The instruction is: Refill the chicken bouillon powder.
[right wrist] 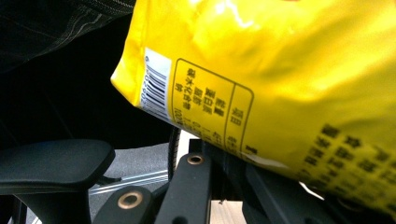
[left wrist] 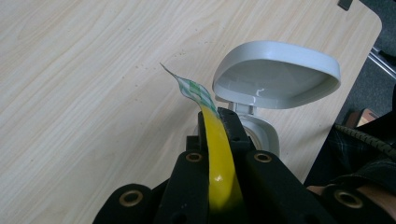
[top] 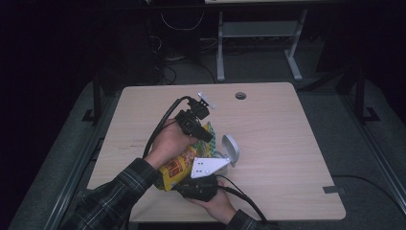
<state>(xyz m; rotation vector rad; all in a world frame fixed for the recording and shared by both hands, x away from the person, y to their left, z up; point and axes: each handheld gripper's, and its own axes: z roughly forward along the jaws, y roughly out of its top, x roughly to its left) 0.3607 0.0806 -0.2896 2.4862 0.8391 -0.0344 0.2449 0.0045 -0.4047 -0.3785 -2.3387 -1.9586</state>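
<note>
Left gripper (left wrist: 215, 122) clamped on the yellow bag's (top: 178, 167) top seal; right gripper (top: 200, 184) pinching its bottom edge. Bag stretched between both above the table (top: 277, 143), long axis hand to hand. Open white container (left wrist: 275, 77) just beyond the left jaws, nearer that hand.

Dark plaid flannel sleeves (top: 119, 189) on both forearms. Left black plastic tool (top: 207, 135) with blocky body, thick black cable looping off the back, brass-ringed screw holes along the jaws. Right black tool (top: 198, 184) topped by a white three-cornered plate with small dots.
</note>
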